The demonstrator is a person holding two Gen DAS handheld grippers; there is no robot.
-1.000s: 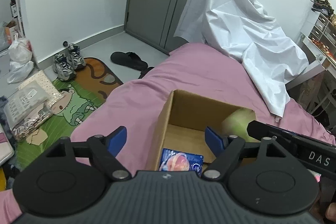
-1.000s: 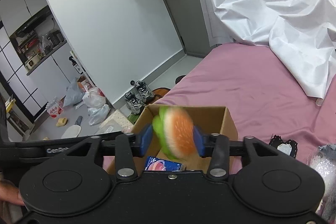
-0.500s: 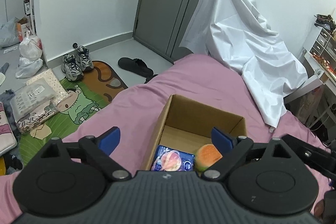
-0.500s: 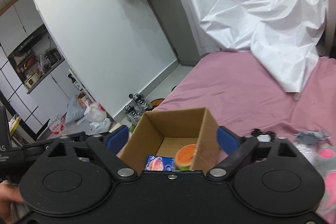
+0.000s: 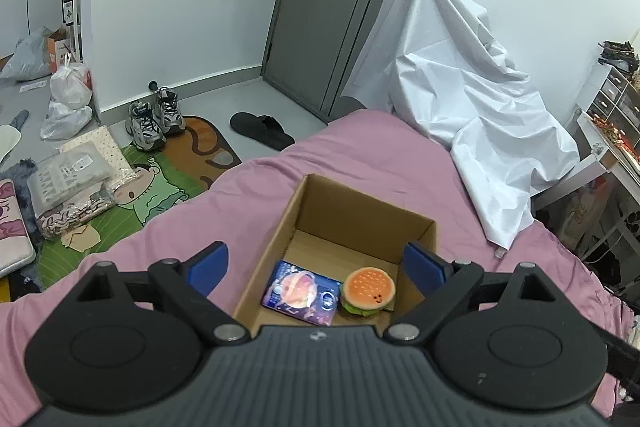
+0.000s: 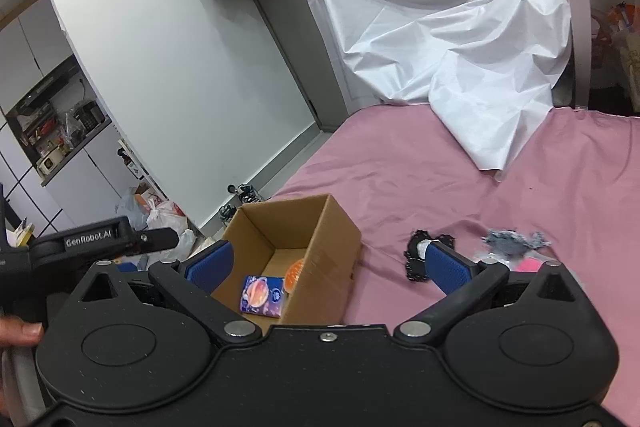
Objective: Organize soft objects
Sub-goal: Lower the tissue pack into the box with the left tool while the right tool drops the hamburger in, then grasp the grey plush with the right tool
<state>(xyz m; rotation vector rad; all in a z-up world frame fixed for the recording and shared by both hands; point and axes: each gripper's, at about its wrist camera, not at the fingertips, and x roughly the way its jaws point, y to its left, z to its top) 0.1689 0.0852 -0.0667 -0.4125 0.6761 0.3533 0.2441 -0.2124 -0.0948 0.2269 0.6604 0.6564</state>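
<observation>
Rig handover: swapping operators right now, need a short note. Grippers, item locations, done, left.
Left gripper: open, empty, over the near end of the cardboard box.
Right gripper: open, empty, to the box's right.
In the box: burger plush, resting beside a blue packet at the near end.
Done: those two are boxed.
Left: on the pink bedsheet right of the box lie a black lace piece, a grey fuzzy item and something pink, partly hidden behind the right finger. Probably the lace piece next.
</observation>
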